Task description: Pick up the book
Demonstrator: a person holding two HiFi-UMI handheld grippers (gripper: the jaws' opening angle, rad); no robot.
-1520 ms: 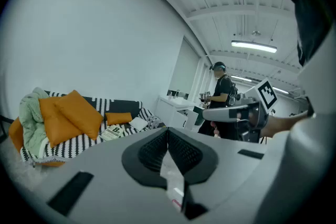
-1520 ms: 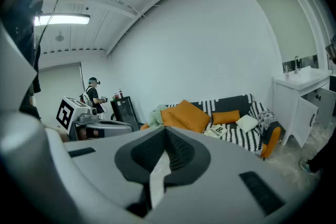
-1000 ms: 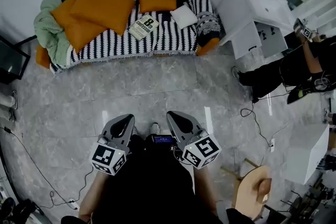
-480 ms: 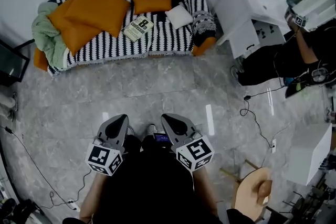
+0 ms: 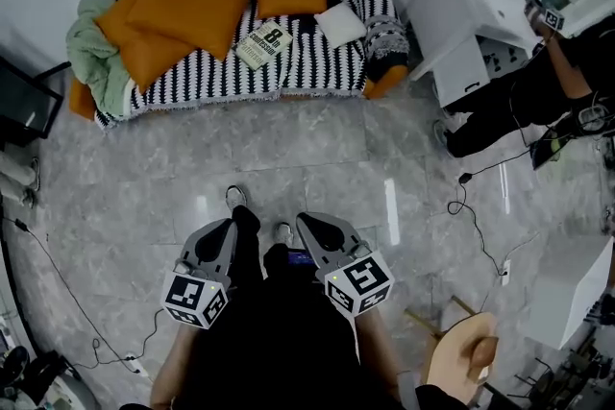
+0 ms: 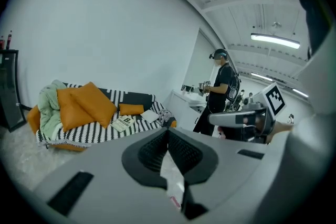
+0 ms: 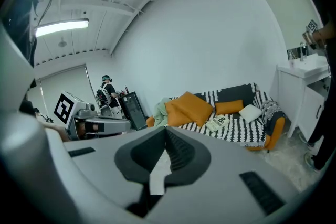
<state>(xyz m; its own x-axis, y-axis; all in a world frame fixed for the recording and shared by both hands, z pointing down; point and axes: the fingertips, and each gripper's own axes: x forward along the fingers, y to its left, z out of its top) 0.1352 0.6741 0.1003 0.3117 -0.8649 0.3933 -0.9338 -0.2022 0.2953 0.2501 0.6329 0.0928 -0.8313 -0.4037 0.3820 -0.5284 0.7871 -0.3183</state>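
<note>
The book (image 5: 264,45), pale with a large dark "8" on its cover, lies flat on the striped sofa (image 5: 317,72), between the orange cushions (image 5: 183,14) and a white pillow (image 5: 340,22). It also shows small and far off as the book (image 6: 123,124) in the left gripper view and the book (image 7: 218,122) in the right gripper view. My left gripper (image 5: 229,228) and right gripper (image 5: 309,223) are held close to my body over the floor, far from the sofa. Both are shut with nothing between the jaws.
A mint blanket (image 5: 96,62) is heaped at the sofa's left end. A white cabinet (image 5: 452,24) stands right of the sofa, with a person in black (image 5: 538,101) beside it. Cables (image 5: 480,235) run over the grey floor. A dark cabinet (image 5: 21,106) stands at the left.
Both grippers have sunk a little toward my body. My foot has stepped forward between them. The person at the right has shifted slightly.
</note>
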